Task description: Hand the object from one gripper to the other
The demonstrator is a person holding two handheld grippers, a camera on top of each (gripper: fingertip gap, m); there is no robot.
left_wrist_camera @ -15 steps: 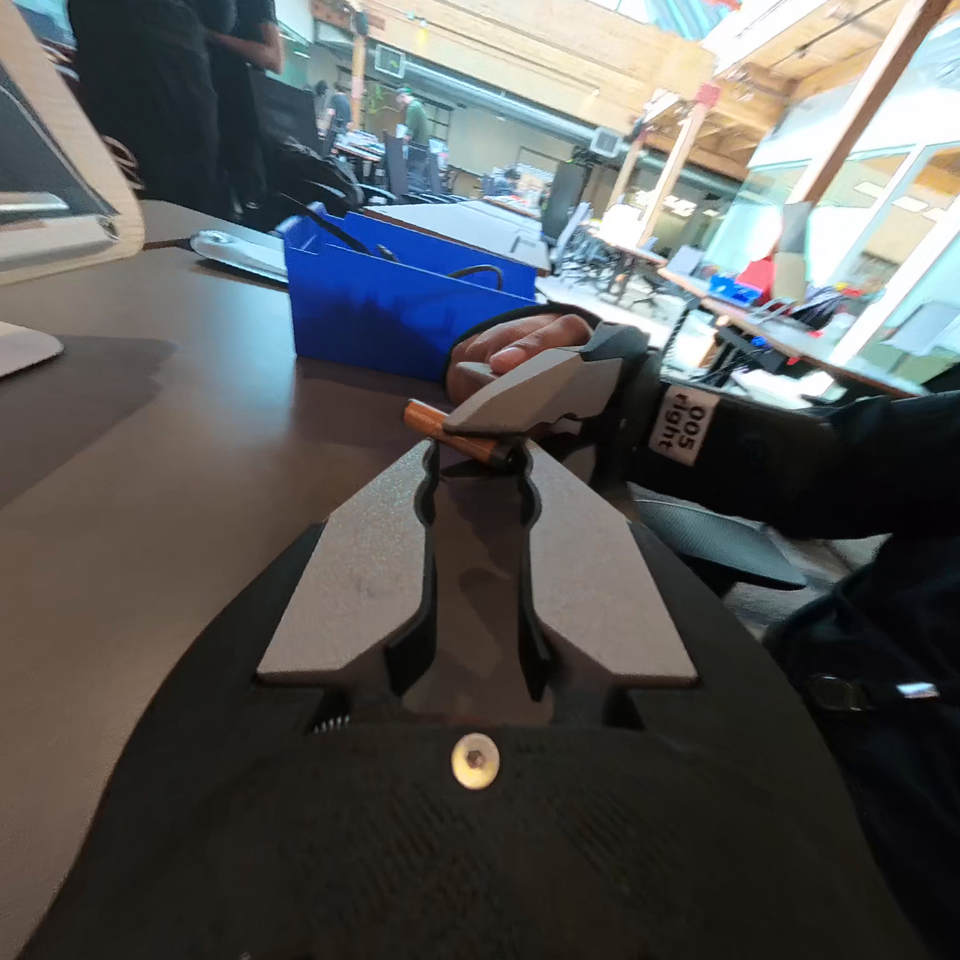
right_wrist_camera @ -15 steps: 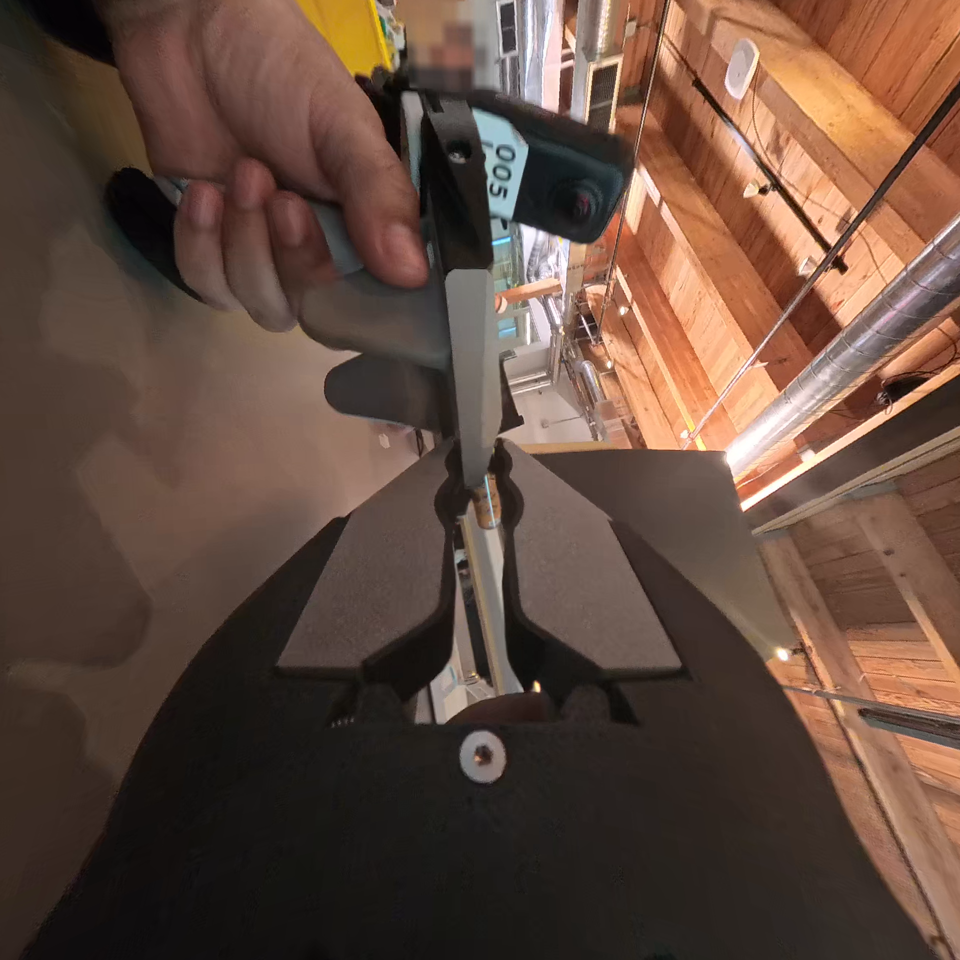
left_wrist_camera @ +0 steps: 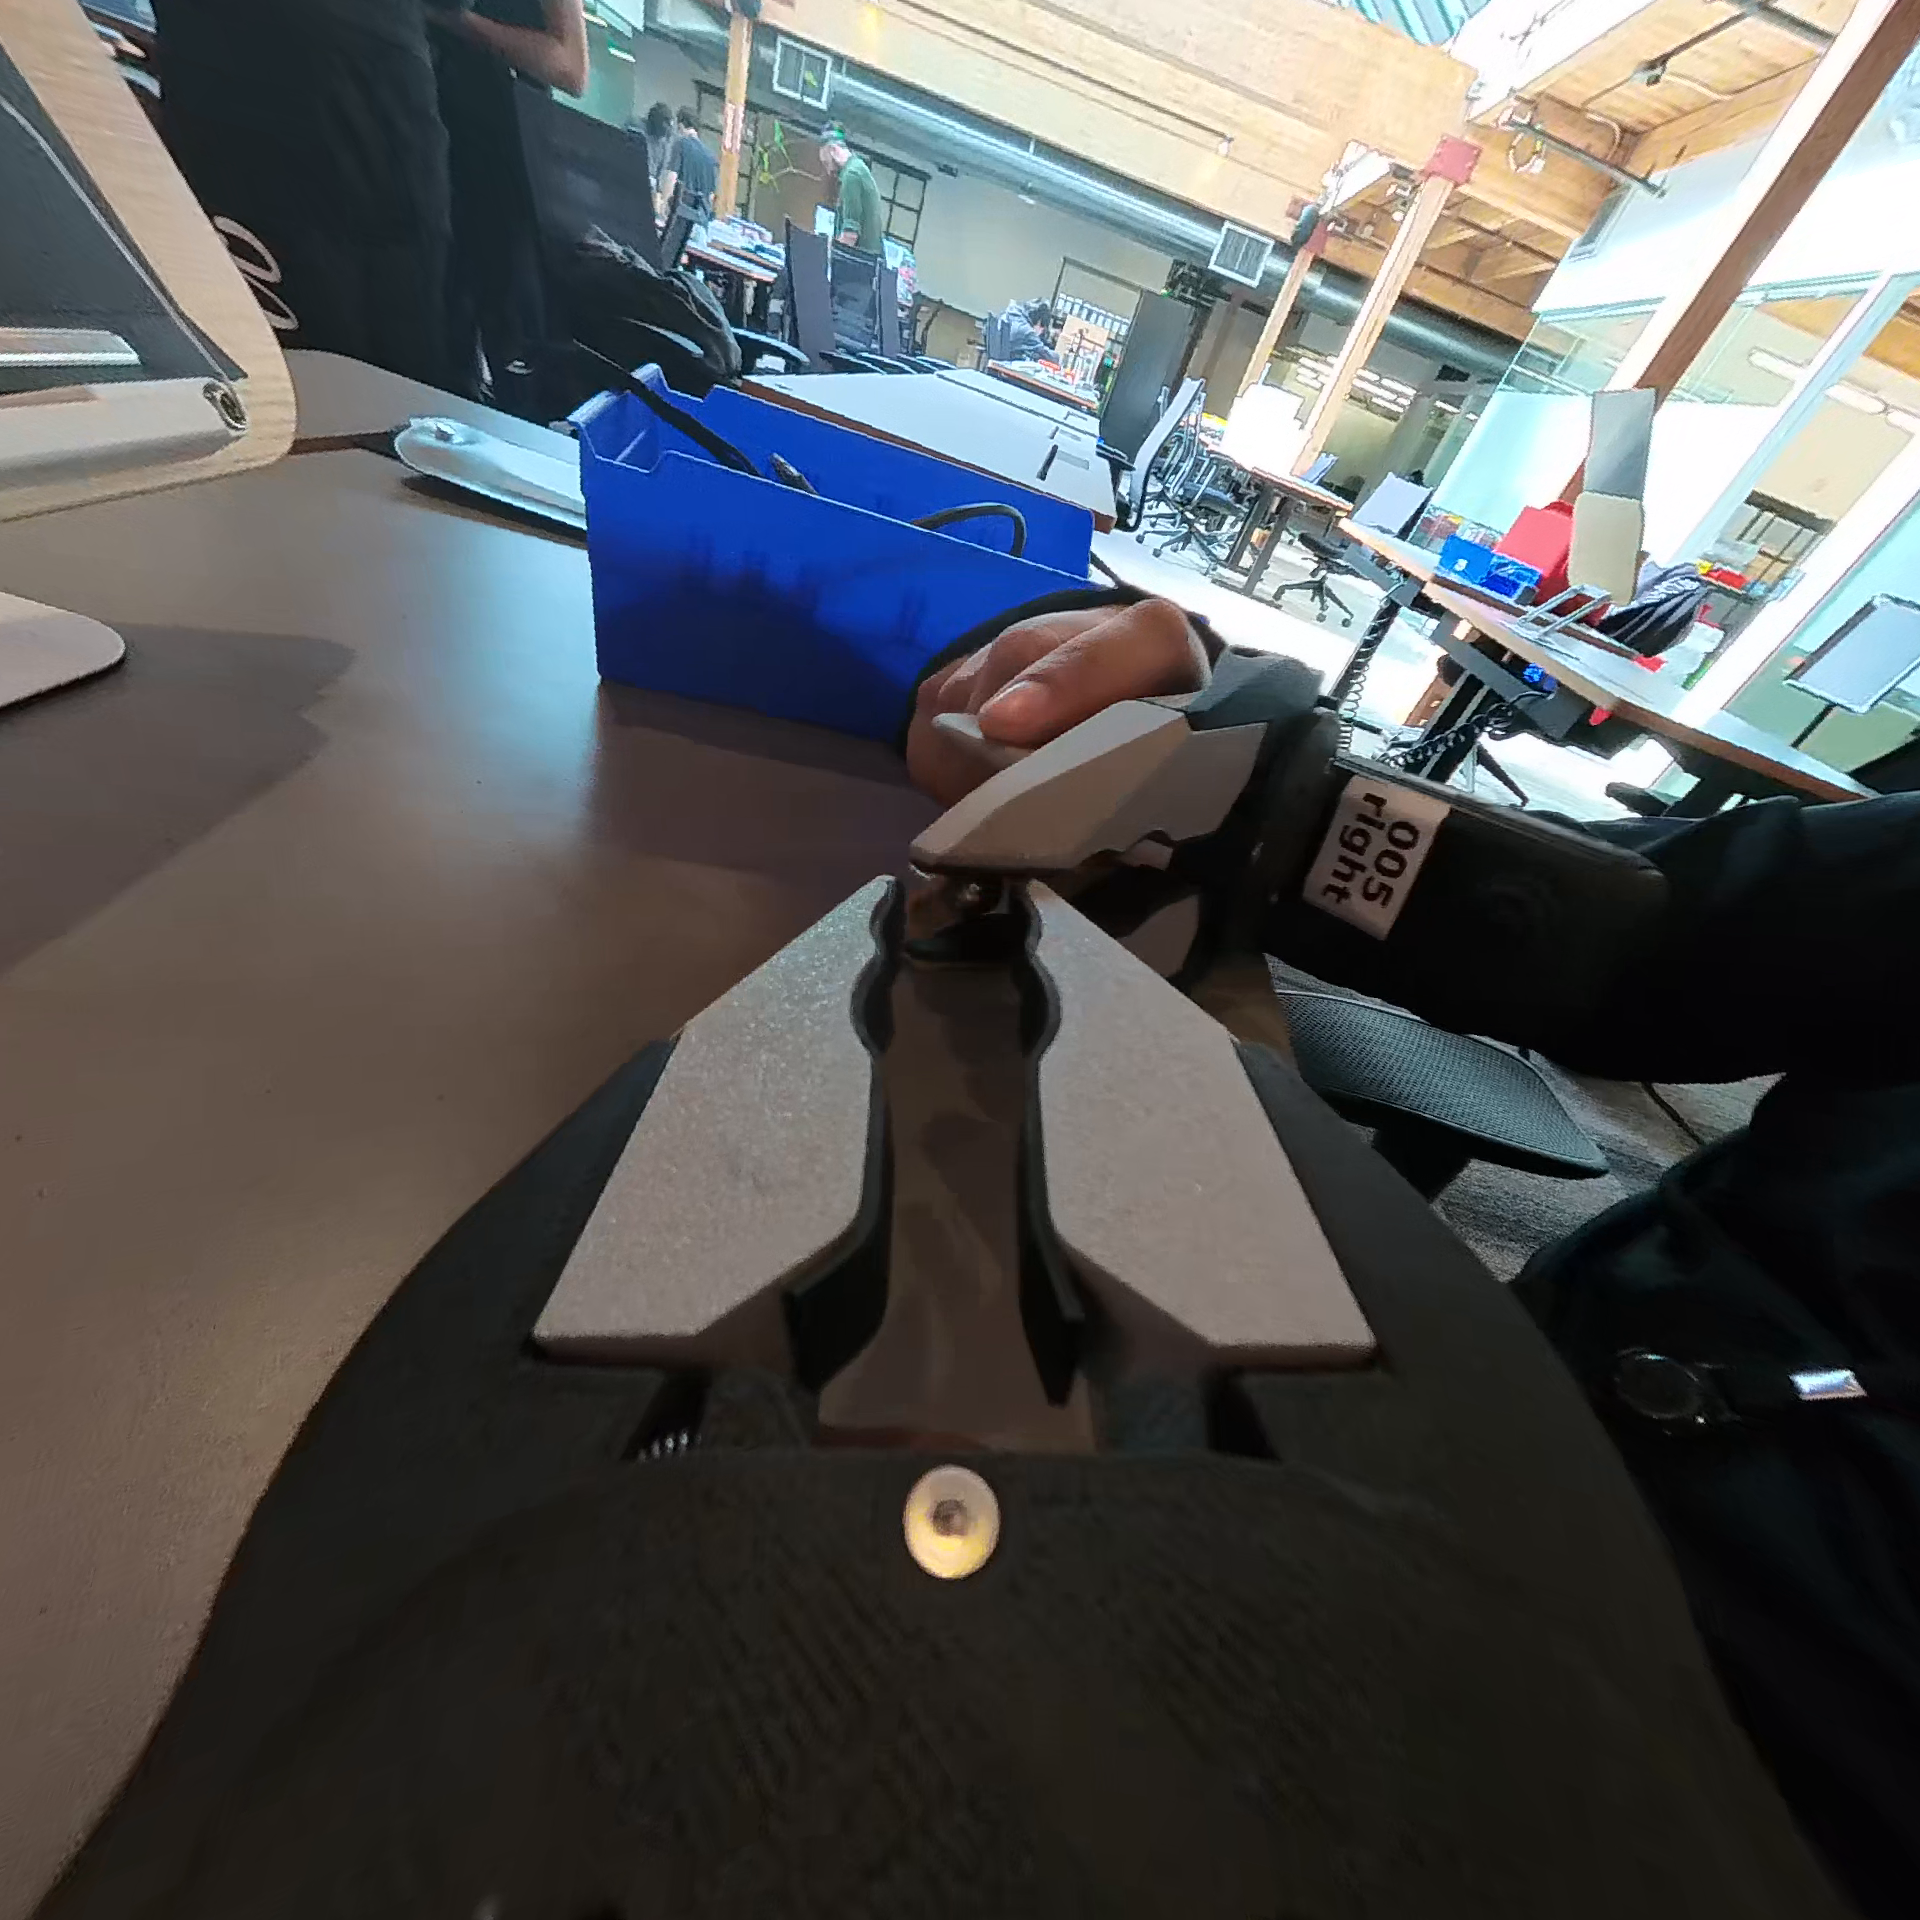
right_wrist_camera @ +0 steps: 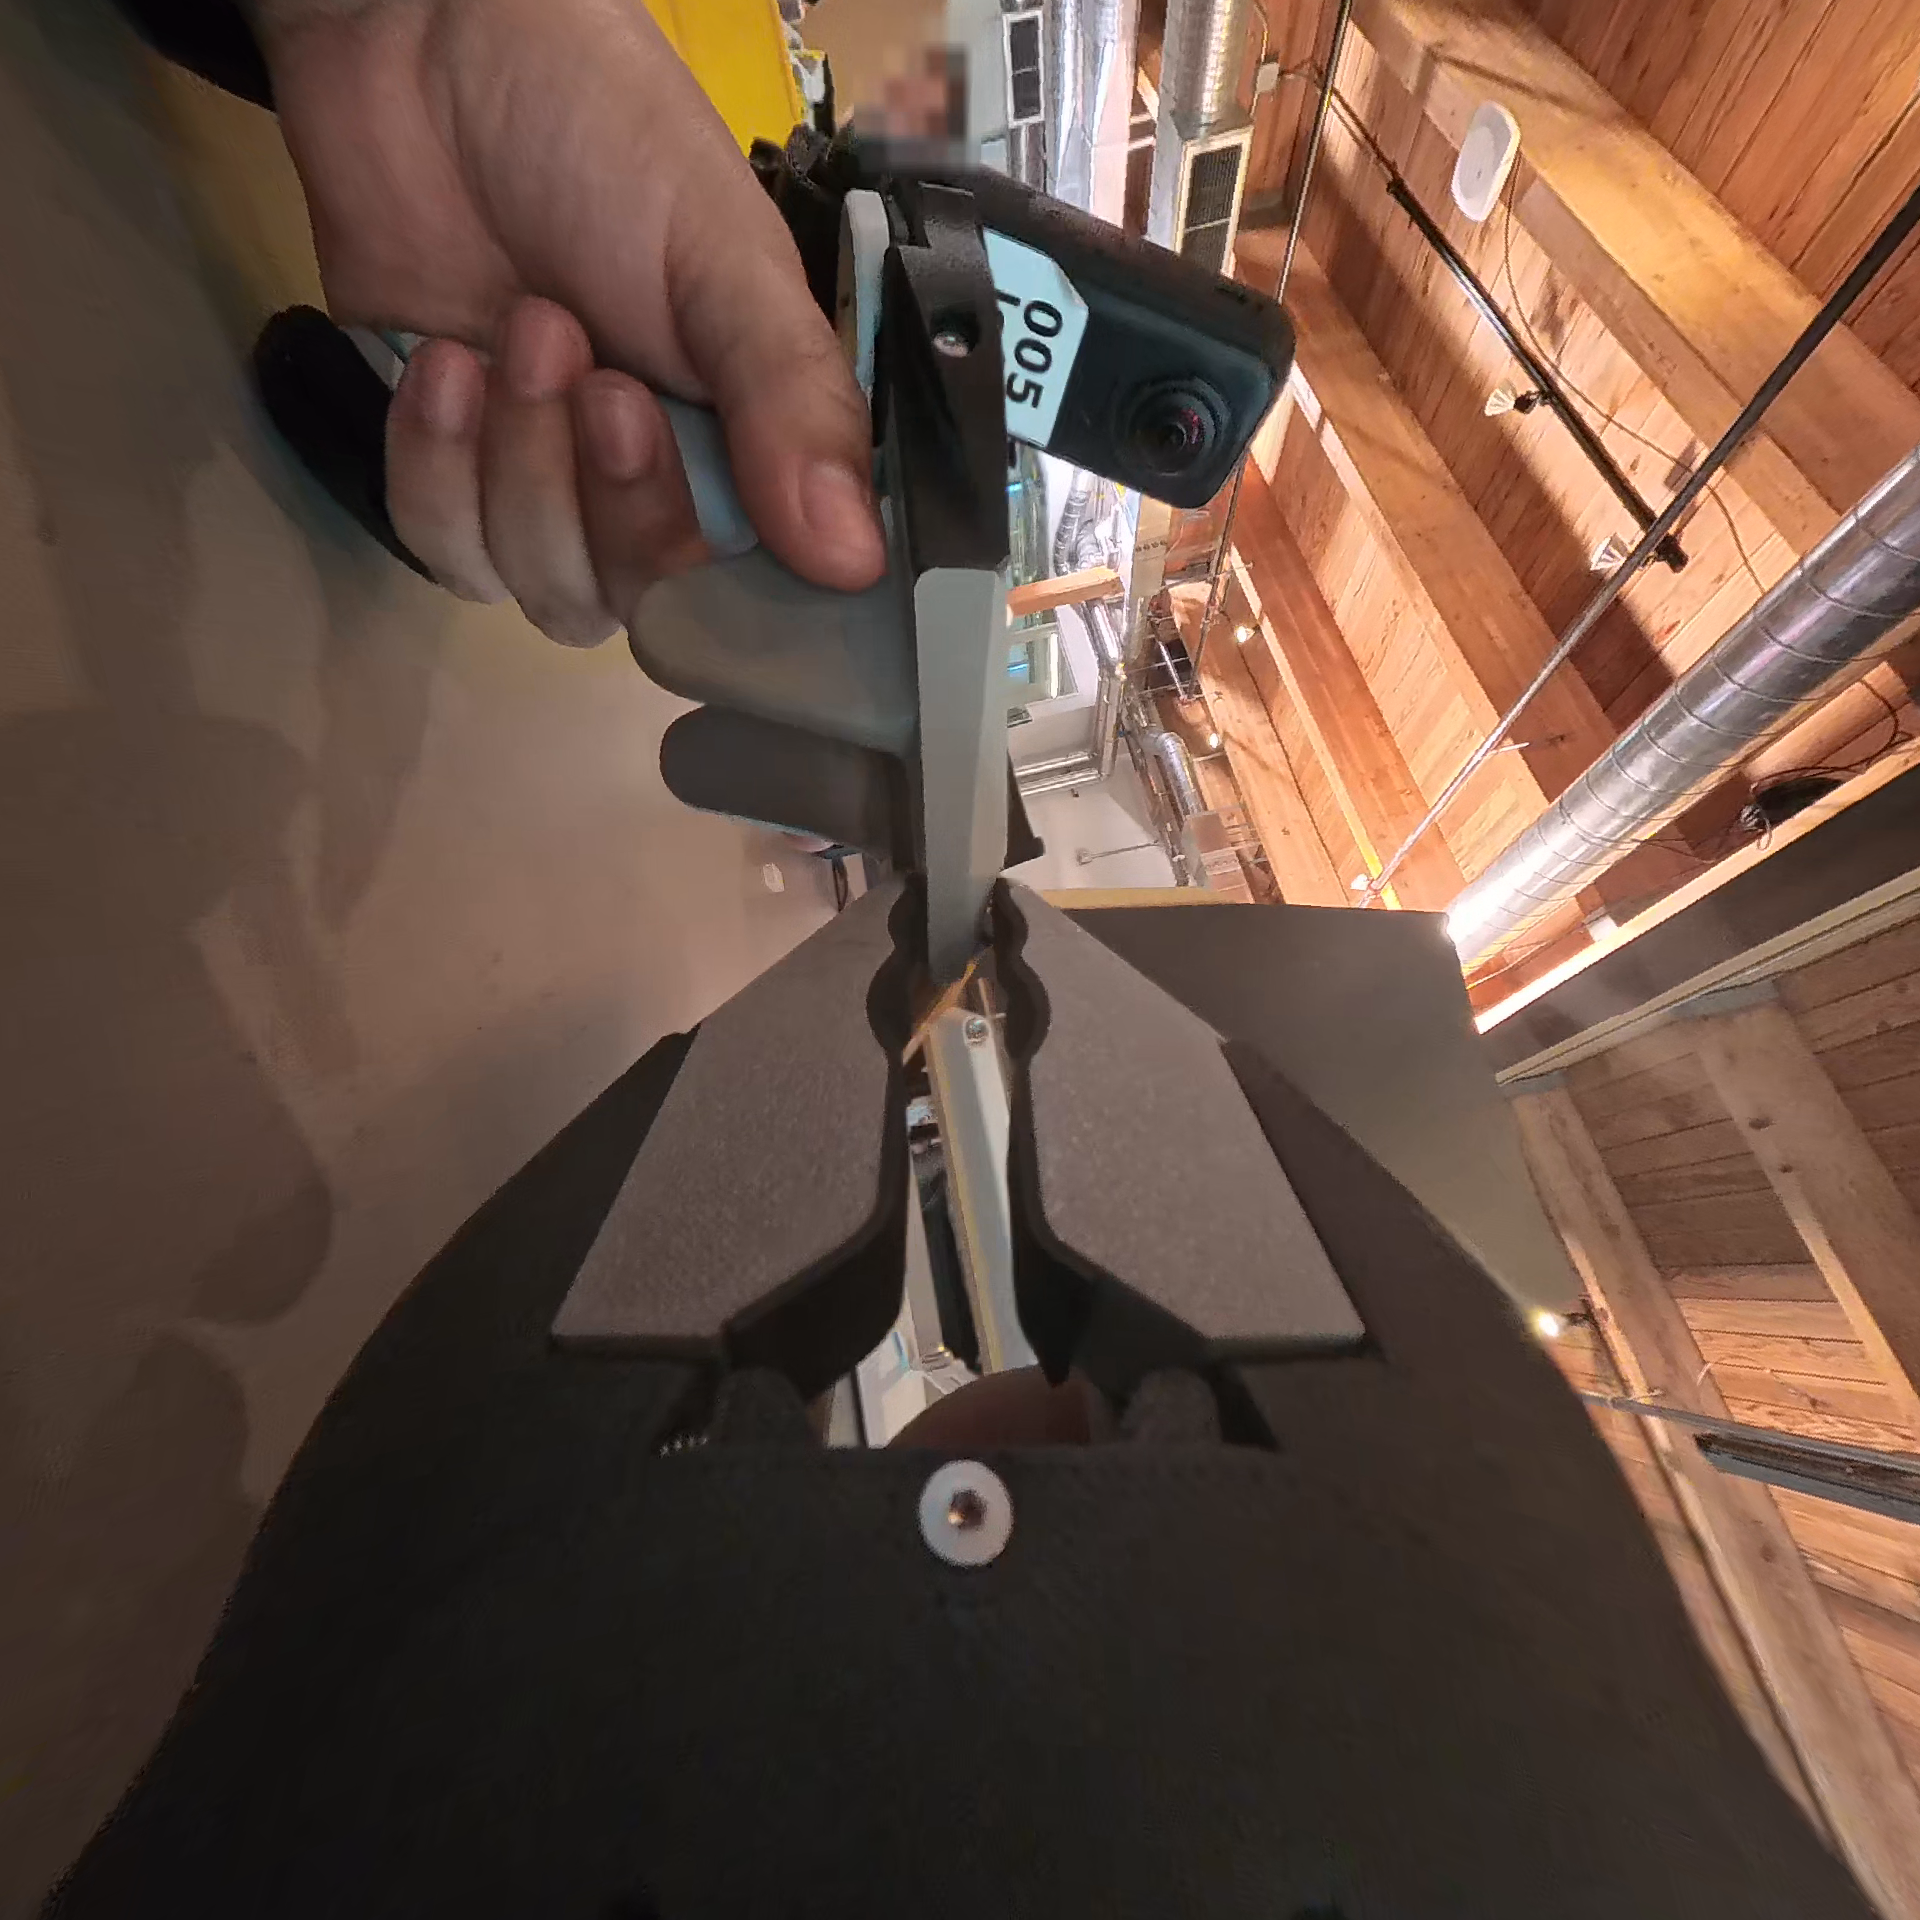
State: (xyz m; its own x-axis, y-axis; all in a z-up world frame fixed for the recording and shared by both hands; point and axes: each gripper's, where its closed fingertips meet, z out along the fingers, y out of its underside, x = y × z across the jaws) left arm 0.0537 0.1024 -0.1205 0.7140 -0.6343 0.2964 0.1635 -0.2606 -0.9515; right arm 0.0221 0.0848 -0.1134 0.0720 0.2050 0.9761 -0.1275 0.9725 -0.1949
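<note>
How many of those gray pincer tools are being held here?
2. The left gripper fills the foreground of its own camera view, and the right gripper reaches in from the right, its tips meeting the first's above the brown table.

A brown worktop (left_wrist_camera: 312, 935) carried a blue bin (left_wrist_camera: 790, 613), a pale stand's foot (left_wrist_camera: 42, 655) at left, and perhaps a flat grey plate (left_wrist_camera: 488, 468) behind.

Bright daylight from right-hand windows, wide-angle edge distortion, slight blur
</note>
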